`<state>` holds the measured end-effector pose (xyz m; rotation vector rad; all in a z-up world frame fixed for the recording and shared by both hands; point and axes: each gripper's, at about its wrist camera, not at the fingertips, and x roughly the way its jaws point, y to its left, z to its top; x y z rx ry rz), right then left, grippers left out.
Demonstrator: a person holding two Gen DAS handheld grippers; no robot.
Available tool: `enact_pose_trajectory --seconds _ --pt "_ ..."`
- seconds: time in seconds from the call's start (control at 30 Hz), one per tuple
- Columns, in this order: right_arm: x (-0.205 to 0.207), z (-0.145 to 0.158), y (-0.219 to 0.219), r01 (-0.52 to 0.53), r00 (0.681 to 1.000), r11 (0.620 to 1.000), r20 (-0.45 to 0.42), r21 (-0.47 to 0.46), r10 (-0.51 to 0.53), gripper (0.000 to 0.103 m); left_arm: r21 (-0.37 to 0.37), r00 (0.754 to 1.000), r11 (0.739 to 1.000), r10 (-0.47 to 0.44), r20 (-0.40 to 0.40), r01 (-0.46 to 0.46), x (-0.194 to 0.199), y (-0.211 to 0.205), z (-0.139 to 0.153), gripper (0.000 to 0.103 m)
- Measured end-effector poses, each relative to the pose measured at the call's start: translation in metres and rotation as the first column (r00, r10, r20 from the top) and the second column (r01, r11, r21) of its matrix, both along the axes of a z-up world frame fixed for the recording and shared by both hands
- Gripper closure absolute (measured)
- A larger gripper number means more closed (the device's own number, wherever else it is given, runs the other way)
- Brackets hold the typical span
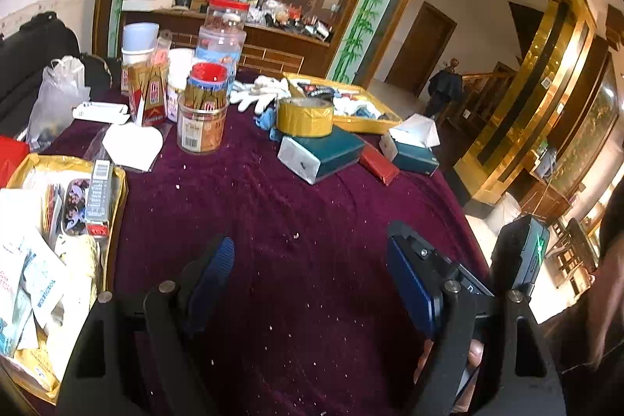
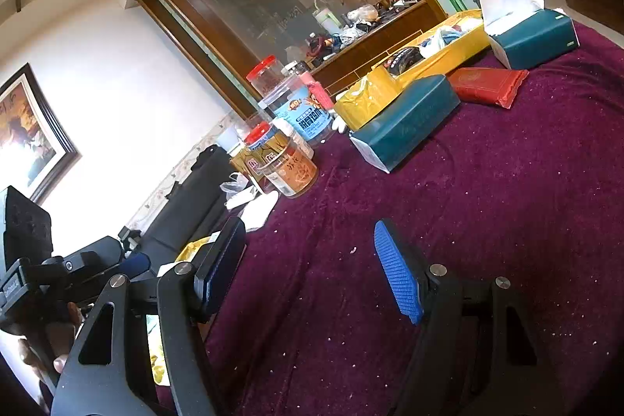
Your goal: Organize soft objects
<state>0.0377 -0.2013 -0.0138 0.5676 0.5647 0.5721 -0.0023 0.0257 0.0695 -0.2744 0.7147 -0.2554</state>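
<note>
My left gripper (image 1: 312, 275) hovers open over the bare purple cloth (image 1: 296, 205), with nothing between its blue pads (image 1: 222, 260). Far ahead lie white gloves (image 1: 261, 92) and a blue rag (image 1: 269, 119) beside a yellow tape roll (image 1: 305, 117). A green tissue pack (image 1: 323, 153) lies under the roll; a second pack (image 1: 413, 151), with a tissue sticking out, lies to its right. My right gripper (image 2: 308, 271) is also open and empty above the cloth. Its view shows the tissue pack (image 2: 409, 119), the opened pack (image 2: 534, 34) and a red packet (image 2: 487, 86).
A yellow tray (image 1: 117, 190) full of packets sits at the near left; another yellow tray (image 1: 374, 125) with cloths stands at the back. Jars (image 1: 202, 127) and cups cluster at the back left. The table edge falls off at the right (image 1: 460, 190).
</note>
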Motion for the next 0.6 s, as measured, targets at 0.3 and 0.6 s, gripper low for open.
enact_pose_trajectory --seconds 0.3,0.6 --pt "-0.003 0.004 0.0 0.003 1.0 1.0 0.015 -0.005 -0.003 0.033 0.029 0.999 1.0 0.008 -0.045 -0.006 -0.01 -0.011 0.011 0.021" --pt "-0.002 0.003 -0.001 0.007 1.0 1.0 0.002 -0.004 -0.007 0.033 0.255 0.965 0.938 0.197 0.172 -0.236 -0.02 -0.009 0.023 0.021"
